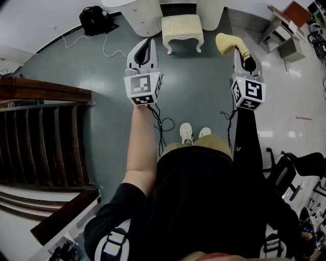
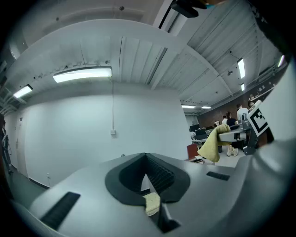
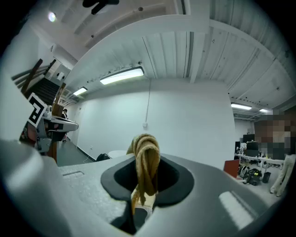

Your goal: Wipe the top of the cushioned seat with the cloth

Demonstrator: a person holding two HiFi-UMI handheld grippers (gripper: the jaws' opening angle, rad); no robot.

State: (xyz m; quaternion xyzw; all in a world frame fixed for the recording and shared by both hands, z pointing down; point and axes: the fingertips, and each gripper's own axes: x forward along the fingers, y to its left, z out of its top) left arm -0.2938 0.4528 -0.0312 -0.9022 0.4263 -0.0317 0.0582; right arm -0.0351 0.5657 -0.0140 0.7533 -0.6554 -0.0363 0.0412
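Observation:
The cushioned seat is a cream stool with curved legs, standing on the grey floor ahead of me at top centre. My right gripper is held up in the air to the right of it, shut on the yellow cloth, which hangs from the jaws. In the right gripper view the cloth bunches up between the jaws of the right gripper. My left gripper hovers left of the stool, its jaws together and holding nothing. The left gripper view shows the left gripper pointing at a white wall, with the cloth at its right.
A black bag and a white cable lie on the floor at the back left. A white rounded cabinet stands behind the stool. A dark wooden staircase fills the left side. Desks and equipment stand at the right. My shoes are on open grey floor.

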